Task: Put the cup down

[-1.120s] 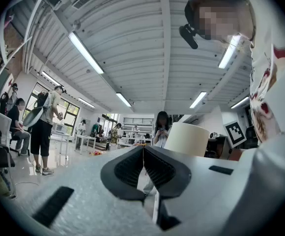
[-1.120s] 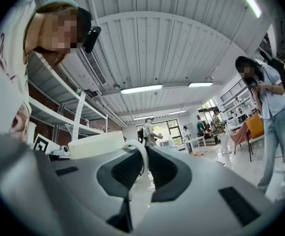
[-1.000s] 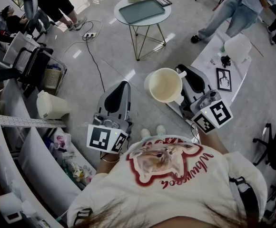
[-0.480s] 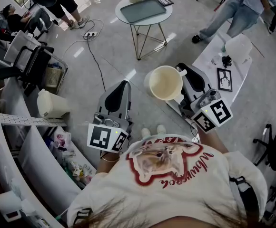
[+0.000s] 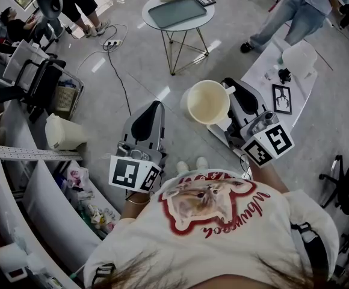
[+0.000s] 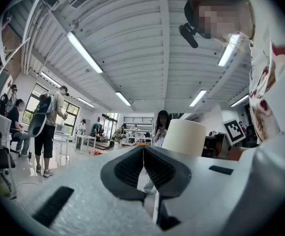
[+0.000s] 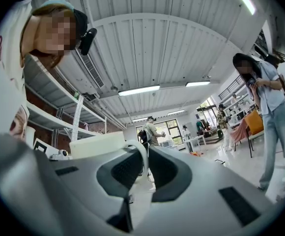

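A cream cup [image 5: 207, 101] hangs in the air above the grey floor, mouth up, in the head view. My right gripper [image 5: 233, 97] is shut on its handle, which shows as a white loop [image 7: 141, 157] pinched between the dark pads in the right gripper view, with the cup body [image 7: 96, 144] to the left. My left gripper [image 5: 148, 117] floats beside the cup on the left, apart from it, with its jaws pressed together and nothing in them [image 6: 143, 154]. In the left gripper view the cup [image 6: 184, 136] rises just to the right.
A round table [image 5: 206, 18] with a grey tray stands ahead. At the right a low white table [image 5: 256, 72] carries a framed picture [image 5: 281, 98] and a white container [image 5: 299, 58]. A white jug [image 5: 63, 132], a cable with a power strip [image 5: 111, 44] and people are around.
The cup in my right gripper has shifted slightly up the picture. The left gripper has barely moved. A person at the top left has stepped along.
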{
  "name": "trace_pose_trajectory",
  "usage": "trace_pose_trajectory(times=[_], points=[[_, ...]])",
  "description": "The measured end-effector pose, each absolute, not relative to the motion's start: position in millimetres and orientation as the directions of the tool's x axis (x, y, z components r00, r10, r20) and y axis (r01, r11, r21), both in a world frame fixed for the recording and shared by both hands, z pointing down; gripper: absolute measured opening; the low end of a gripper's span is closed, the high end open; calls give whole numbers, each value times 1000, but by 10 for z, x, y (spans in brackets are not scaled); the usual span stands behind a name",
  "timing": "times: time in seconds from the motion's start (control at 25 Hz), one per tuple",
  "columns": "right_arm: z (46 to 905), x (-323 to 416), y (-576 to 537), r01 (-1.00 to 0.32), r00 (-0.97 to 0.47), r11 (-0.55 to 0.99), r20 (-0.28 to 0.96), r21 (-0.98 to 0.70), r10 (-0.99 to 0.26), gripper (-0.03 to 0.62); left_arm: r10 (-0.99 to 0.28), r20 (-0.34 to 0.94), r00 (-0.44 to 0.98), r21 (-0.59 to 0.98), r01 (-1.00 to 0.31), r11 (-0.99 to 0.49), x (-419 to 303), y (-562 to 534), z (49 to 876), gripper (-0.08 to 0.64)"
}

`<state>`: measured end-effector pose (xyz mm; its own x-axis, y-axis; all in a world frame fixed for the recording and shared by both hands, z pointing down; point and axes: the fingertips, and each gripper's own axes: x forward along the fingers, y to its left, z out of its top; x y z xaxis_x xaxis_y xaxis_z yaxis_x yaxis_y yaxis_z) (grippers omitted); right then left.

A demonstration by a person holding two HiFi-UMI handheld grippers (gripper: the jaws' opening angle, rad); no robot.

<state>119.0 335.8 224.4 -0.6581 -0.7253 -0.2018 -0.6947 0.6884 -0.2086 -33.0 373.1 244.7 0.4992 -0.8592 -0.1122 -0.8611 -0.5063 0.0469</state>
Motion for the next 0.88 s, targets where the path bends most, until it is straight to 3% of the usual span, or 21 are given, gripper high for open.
trace_pose_trajectory(times=[0.88], points=[[2351, 1439, 3248, -642, -709, 735, -196, -218, -677, 55, -894, -104, 435, 64, -895, -442, -37, 3735, 2568, 15]])
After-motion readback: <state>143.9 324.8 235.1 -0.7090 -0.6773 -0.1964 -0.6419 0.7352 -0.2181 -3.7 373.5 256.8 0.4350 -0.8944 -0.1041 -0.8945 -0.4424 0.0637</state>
